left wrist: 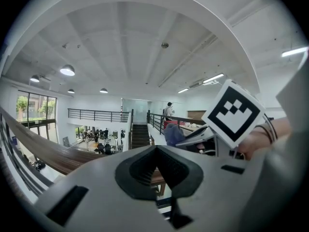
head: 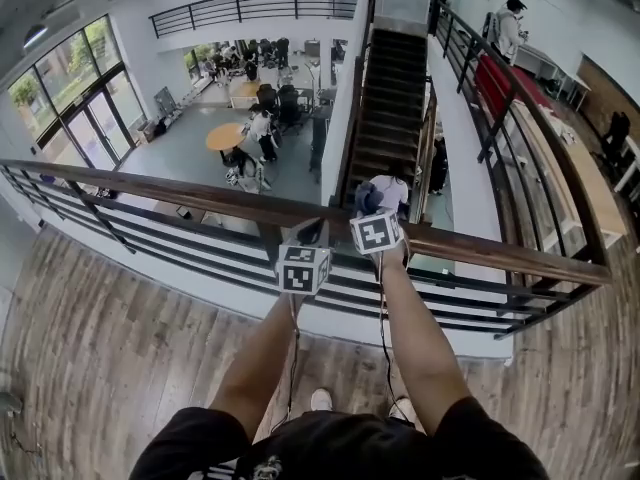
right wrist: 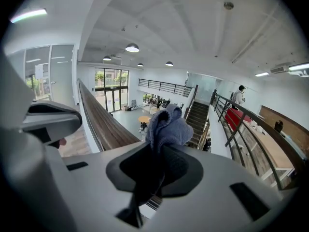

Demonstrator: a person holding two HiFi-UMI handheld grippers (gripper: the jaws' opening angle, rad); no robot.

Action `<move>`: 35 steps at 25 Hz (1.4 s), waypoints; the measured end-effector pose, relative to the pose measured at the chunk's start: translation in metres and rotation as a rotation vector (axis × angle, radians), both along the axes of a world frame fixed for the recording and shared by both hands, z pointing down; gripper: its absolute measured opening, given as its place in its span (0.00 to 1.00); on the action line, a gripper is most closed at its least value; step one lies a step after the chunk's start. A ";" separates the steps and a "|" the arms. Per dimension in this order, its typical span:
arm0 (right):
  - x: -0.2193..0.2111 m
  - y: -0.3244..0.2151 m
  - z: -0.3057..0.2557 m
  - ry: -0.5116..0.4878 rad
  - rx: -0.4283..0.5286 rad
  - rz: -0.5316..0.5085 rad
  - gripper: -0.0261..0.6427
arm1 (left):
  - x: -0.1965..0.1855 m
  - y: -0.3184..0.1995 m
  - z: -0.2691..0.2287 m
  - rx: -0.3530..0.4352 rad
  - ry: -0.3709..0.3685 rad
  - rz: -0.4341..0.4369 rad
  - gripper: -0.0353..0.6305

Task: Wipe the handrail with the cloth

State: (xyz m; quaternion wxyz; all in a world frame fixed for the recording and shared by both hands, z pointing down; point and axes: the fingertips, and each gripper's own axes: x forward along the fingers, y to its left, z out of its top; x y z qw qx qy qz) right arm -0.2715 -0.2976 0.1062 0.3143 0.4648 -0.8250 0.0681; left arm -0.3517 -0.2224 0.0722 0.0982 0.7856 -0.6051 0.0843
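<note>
Closest in, right gripper (right wrist: 159, 151) is clamping a blue cloth (right wrist: 166, 127) between shut jaws, about over the far edge of the handrail (right wrist: 104, 124). Left gripper (left wrist: 155, 151) is resting closed on nothing beside it. A thin pinch could be letting the cloth slip past that edge to the lower floor (head: 190, 153). 2 marker cubes (head: 376, 233) are masking both tips in the head view, so cloth-to-rail contact is proving unreadable.

A handrail (head: 200, 200) runs across from left to right, in front of the person standing on the wooden floor (head: 100, 318). The left gripper (head: 311, 232) and right gripper (head: 371, 211) sit side by side at the rail's middle. A cloth (right wrist: 167, 124) sits in the right gripper's jaws, over the rail. Beyond and below lie a round table (head: 226, 136) at left and a staircase (head: 390, 108) at centre. A railed walkway (head: 520, 118) runs along the right.
</note>
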 end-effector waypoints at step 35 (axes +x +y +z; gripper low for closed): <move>0.440 -0.001 -0.005 -0.036 0.068 0.255 0.14 | 0.411 -0.037 -0.003 -0.066 0.012 0.234 0.06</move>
